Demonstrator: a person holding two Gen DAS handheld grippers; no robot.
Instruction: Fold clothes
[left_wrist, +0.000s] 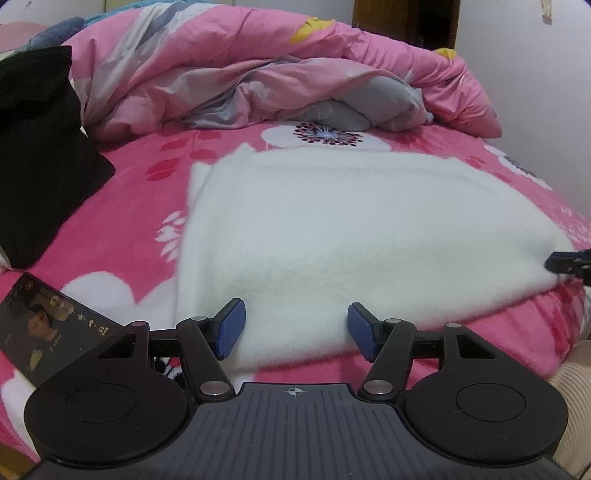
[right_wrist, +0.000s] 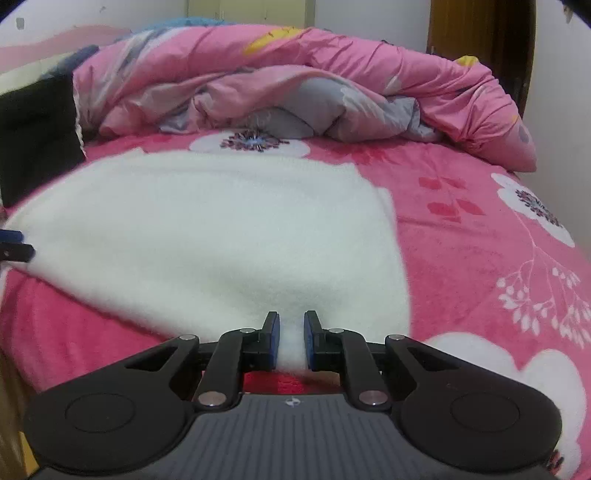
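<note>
A fluffy white garment (left_wrist: 351, 229) lies on the bed, on top of a pink bedsheet (left_wrist: 122, 236) with big white flowers. The garment is soft and fuzzy, like fleece. It is folded into a wide, almost square shape, and a second layer peeks out along its far and left edges. Its near edge hangs close to the front side of the bed.

The left hand-held gripper (left_wrist: 296, 330) is just over that near edge. Its blue pads (left_wrist: 231, 328) stand wide apart and press on nothing, so it is released.

The right hand-held gripper (right_wrist: 291, 341) is clenched on the white garment. A small bunch of the fuzzy cloth sits pinched between its two pads (right_wrist: 274, 343), at the garment's near right corner.

Behind the garment a crumpled pink and grey quilt (left_wrist: 277, 81) is piled up. A black cloth (left_wrist: 37, 155) lies at the left. A phone (left_wrist: 48, 332) with a lit screen rests on the sheet near the left hand-held gripper.
</note>
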